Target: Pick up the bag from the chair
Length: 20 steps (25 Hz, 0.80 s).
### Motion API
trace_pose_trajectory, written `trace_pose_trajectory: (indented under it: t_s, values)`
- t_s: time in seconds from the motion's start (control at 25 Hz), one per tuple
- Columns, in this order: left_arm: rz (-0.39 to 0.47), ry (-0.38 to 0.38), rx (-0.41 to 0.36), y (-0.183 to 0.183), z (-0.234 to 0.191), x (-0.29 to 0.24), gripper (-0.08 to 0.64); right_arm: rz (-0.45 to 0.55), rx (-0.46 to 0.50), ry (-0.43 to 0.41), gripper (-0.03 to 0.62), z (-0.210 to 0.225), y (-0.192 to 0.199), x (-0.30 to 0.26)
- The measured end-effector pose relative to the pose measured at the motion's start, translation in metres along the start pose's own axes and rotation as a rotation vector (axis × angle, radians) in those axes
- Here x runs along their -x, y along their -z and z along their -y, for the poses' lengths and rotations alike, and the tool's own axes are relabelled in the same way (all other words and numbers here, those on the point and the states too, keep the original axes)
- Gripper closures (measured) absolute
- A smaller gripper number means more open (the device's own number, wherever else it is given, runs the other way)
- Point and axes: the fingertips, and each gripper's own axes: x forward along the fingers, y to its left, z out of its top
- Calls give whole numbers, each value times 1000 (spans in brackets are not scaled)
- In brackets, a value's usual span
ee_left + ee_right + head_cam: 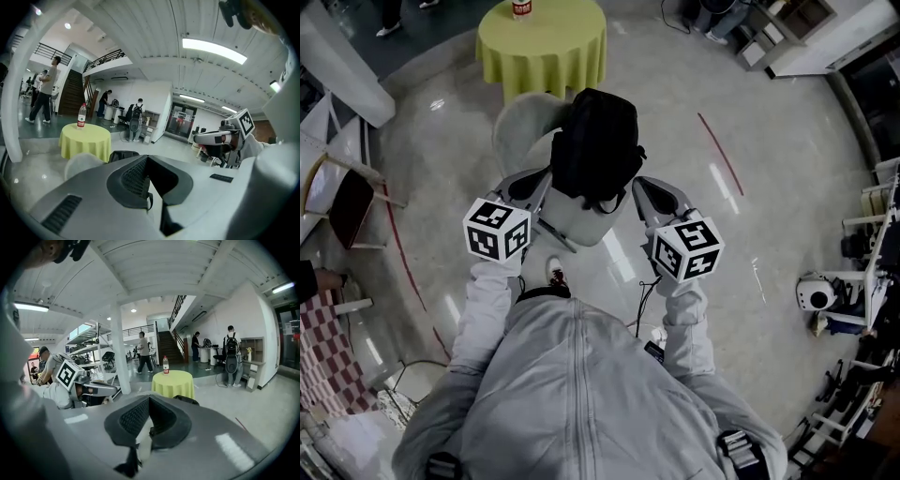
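A black bag (595, 145) sits on a pale grey chair (517, 120) in the middle of the head view. My left gripper (546, 180) hovers at the bag's left side and my right gripper (643, 189) at its right side, both just short of it. In the left gripper view the left gripper (147, 161) has its dark pads together with nothing between them, and the bag (123, 154) shows beyond. The right gripper (149, 401) is likewise shut and empty, the bag's top (187, 400) peeking over it.
A round table with a yellow-green cloth (542, 42) stands behind the chair, a bottle (521, 7) on it. A folding chair (347, 202) is at the left, a white device (814, 292) and racks at the right. Several people stand in the hall (143, 352).
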Motion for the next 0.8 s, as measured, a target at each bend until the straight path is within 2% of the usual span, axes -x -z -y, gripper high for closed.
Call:
trace_pose_trajectory:
  t_s: [0.24, 0.36, 0.48, 0.6, 0.72, 0.76, 0.8]
  values:
    - [-125, 56, -36, 13, -29, -52, 555, -52, -1, 35, 583, 30, 4, -44]
    - [-182, 62, -36, 28, -40, -75, 555, -71, -33, 64, 583, 51, 12, -58]
    - [-215, 45, -58, 41, -57, -97, 554, -100, -67, 110, 581, 79, 25, -73]
    - [-235, 5, -42, 53, -81, -122, 554, -146, -79, 149, 580, 107, 43, -94]
    - [-266, -34, -13, 67, -105, -151, 483, -193, -88, 153, 578, 139, 61, -120]
    - [-279, -44, 0, 73, -112, -161, 469, -212, -98, 139, 554, 149, 68, -129]
    - [-291, -50, 16, 78, -120, -171, 454, -232, -111, 122, 482, 158, 76, -139]
